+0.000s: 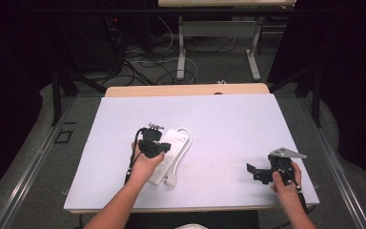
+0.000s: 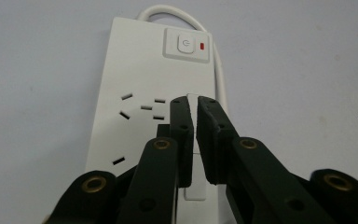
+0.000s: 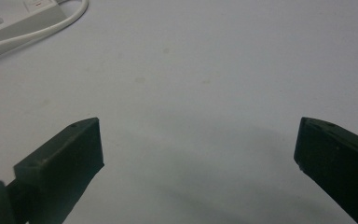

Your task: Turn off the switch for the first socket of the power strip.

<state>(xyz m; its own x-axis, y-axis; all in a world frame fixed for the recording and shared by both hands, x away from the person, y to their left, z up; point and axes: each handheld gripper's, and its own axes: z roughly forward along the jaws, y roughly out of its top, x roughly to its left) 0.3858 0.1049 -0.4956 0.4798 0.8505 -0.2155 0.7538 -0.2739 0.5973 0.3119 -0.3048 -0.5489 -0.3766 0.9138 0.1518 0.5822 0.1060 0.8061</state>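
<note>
Near the table's (image 1: 228,119) middle lies a white power strip (image 2: 140,84), its cord (image 2: 216,60) looping beside it. Left gripper (image 2: 195,100) stands over the strip, jaws nearly closed on a thin white piece between them. Right gripper (image 3: 198,140), well apart toward the near right corner, is released, jaws spread over bare surface.
</note>
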